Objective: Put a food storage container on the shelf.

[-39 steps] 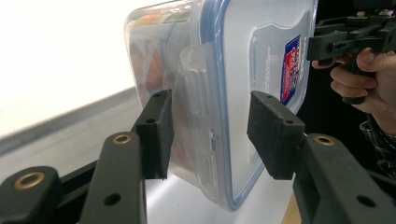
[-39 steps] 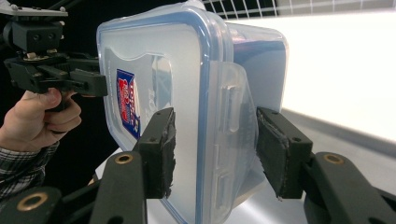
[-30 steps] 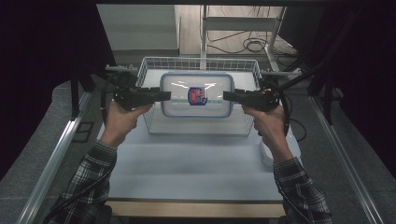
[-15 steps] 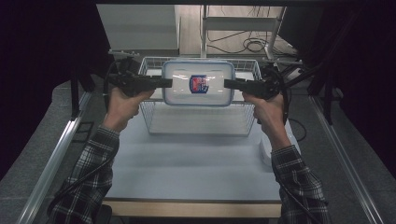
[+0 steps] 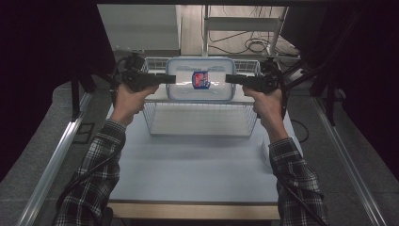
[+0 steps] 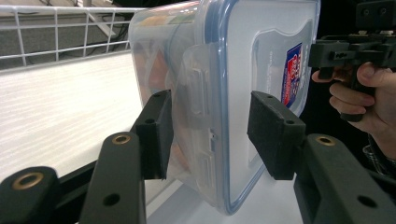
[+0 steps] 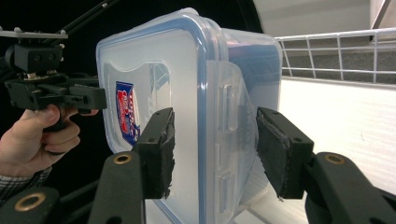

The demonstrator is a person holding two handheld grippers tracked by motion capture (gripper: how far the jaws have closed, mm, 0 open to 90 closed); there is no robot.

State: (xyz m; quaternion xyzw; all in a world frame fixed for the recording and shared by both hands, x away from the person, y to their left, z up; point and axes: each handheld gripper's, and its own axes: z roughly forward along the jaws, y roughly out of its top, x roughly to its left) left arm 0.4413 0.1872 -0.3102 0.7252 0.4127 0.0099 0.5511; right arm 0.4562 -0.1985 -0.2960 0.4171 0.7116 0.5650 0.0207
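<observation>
At upper centre, a lidded container [image 5: 200, 79] is being clamped endwise by the left gripper [image 5: 170, 78] and right gripper [image 5: 229, 78] above the wire basket [image 5: 201, 128].

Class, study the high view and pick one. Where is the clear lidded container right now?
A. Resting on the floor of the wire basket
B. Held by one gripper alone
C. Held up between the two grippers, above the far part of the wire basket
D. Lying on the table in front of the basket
C: the container hangs between the left gripper and right gripper, over the wire basket.
</observation>
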